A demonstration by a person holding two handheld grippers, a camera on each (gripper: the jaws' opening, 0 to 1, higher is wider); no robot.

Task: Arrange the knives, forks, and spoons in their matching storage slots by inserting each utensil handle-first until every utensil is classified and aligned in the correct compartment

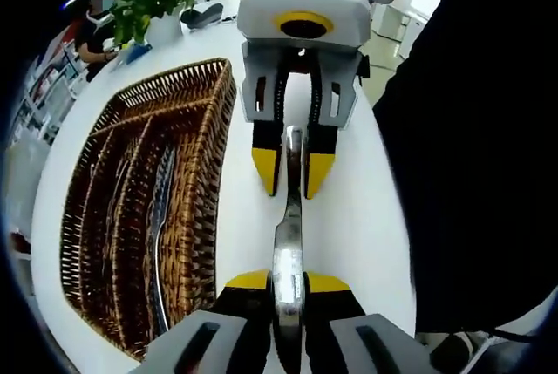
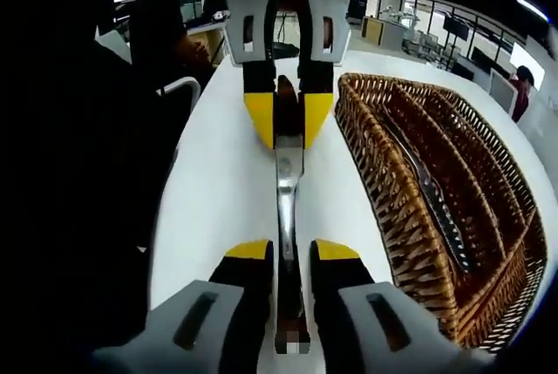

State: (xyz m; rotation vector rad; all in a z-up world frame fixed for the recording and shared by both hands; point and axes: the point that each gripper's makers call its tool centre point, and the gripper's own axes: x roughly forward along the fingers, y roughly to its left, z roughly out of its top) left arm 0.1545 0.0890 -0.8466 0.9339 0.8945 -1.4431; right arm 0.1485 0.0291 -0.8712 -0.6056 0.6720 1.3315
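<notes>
- The utensil (image 1: pixel 289 243) hangs over the white table (image 1: pixel 366 217), just beside the basket (image 1: pixel 205 173); which kind, I cannot tell.
- My left gripper (image 1: pixel 288 282) and right gripper (image 2: pixel 282 252) each pinch one end, I judge to steady and turn it handle-first.
- One basket slot already holds utensils (image 2: pixel 436 204).

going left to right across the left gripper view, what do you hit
wicker tray with a utensil inside it → bare white table → metal utensil held between both tools → person's dark clothing
</notes>
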